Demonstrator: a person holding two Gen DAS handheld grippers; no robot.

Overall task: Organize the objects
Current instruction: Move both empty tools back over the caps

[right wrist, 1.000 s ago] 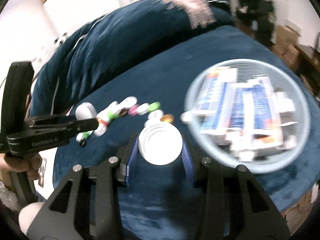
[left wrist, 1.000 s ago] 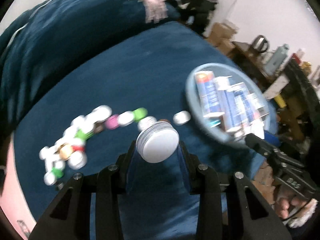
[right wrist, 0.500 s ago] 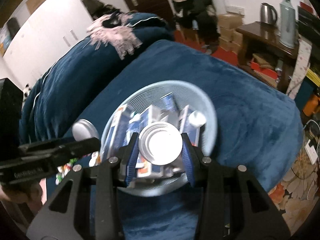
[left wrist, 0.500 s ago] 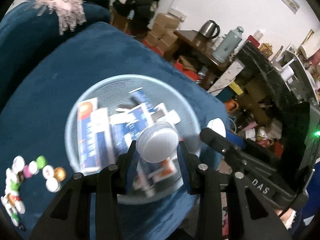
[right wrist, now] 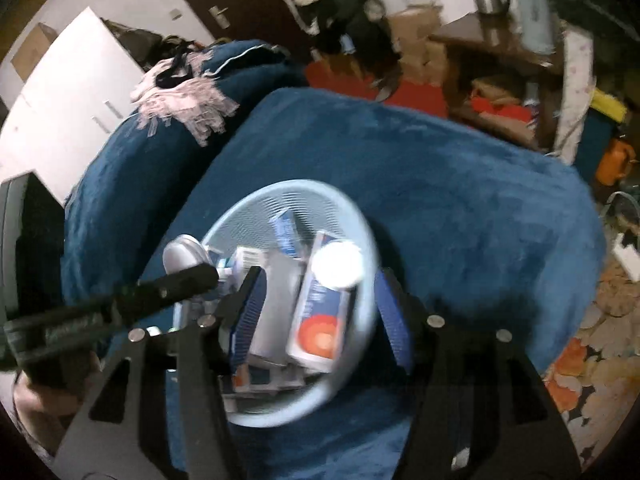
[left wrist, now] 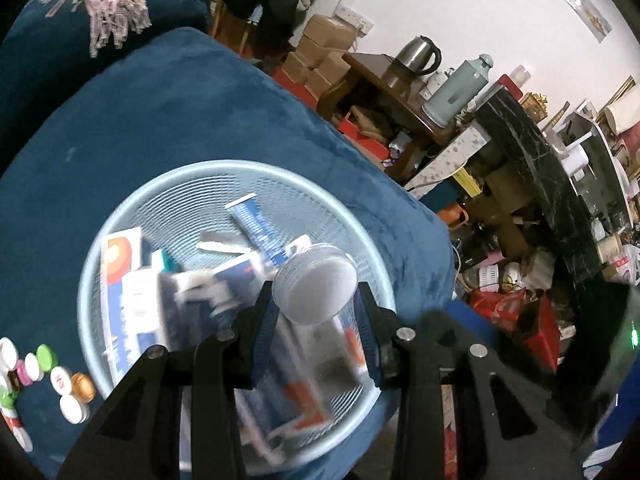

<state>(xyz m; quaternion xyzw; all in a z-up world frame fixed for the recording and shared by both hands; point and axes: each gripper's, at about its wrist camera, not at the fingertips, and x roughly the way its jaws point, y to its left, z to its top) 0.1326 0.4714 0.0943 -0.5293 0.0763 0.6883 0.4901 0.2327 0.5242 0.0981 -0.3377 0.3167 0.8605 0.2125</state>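
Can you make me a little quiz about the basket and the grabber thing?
1. True or false: the light blue basket is empty.
2. What is the left gripper holding? A: a round silver tin. B: a spoon. C: a green cap.
3. Fill in: the loose bottle caps lie beside the basket on a ___ blanket.
Key: 1 false, boxes lie in it. 2 A. 3 blue.
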